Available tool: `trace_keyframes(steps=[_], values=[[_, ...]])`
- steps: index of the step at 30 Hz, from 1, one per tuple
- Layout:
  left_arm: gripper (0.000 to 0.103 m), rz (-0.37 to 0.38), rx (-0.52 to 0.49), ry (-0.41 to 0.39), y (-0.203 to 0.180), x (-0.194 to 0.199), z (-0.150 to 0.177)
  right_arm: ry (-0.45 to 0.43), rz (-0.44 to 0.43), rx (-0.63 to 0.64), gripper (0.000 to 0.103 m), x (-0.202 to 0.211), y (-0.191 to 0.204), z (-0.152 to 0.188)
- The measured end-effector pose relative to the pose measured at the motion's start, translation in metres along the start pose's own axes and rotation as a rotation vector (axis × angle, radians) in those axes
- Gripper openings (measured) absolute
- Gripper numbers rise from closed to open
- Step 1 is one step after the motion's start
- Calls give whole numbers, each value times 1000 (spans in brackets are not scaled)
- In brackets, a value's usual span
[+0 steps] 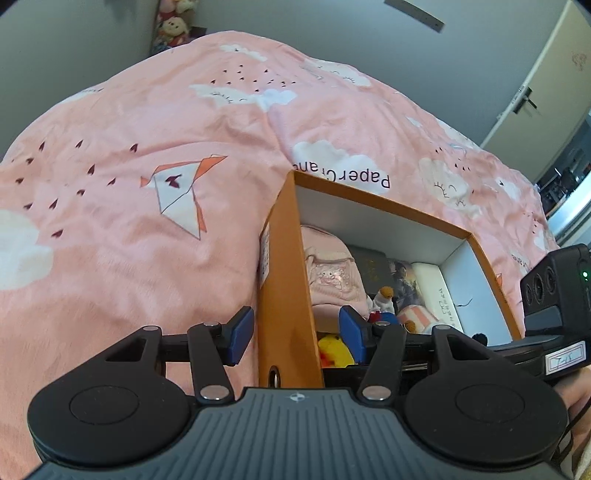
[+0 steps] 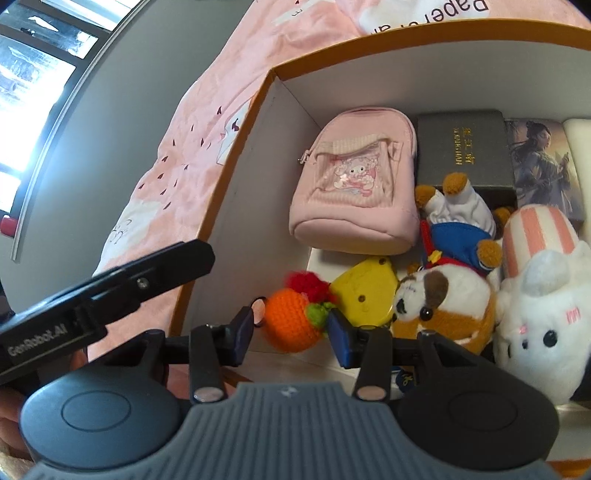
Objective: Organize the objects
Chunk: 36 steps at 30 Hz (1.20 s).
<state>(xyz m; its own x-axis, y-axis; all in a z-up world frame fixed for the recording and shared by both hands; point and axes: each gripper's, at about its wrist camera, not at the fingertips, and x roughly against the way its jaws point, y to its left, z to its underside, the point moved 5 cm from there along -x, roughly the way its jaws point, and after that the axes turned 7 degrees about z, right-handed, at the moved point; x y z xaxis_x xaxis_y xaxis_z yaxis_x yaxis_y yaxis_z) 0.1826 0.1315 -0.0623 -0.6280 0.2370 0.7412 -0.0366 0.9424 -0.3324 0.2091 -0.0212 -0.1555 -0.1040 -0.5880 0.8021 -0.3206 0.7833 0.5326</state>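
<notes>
An orange box with white inner walls (image 1: 282, 258) (image 2: 236, 206) sits on a pink bed cover. My left gripper (image 1: 297, 330) is open and straddles the box's left wall, one finger outside, one inside. My right gripper (image 2: 291, 328) is open inside the box, its fingers on either side of an orange crocheted toy (image 2: 291, 321) without closing on it. The box also holds a pink pouch (image 2: 354, 181), a yellow toy (image 2: 364, 288), a brown and white plush dog (image 2: 439, 306), a white plush (image 2: 539, 325), a bear doll in blue (image 2: 461, 225) and a dark book (image 2: 463, 147).
The pink cover with clouds and paper cranes (image 1: 147, 184) spreads all around the box. A door (image 1: 546, 74) is at the far right and plush toys (image 1: 173, 26) sit at the back. The left gripper's body (image 2: 103, 291) shows in the right wrist view.
</notes>
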Motion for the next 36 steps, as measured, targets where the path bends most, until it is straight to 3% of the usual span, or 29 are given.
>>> trace_keyframes(steps=[5,11,15,20,27,29,36], values=[[62,15,5,-17,-4,8,4,-16,-21,-33,47,9,-1,1],[62,13,-75,-120,-25,30,8,-152,-13,-3,47,49,7,12],[63,-5,-165,-223,-49,50,14,-310,111,103,50,87,19,27],[63,-21,-249,-301,-73,68,22,-514,278,220,64,137,30,53],[67,-52,-322,-434,-94,89,39,-746,420,281,82,186,39,92],[68,-43,-339,-455,-100,92,44,-798,453,302,90,195,40,104],[71,-30,-387,-466,-113,98,61,-954,571,306,102,215,35,140]])
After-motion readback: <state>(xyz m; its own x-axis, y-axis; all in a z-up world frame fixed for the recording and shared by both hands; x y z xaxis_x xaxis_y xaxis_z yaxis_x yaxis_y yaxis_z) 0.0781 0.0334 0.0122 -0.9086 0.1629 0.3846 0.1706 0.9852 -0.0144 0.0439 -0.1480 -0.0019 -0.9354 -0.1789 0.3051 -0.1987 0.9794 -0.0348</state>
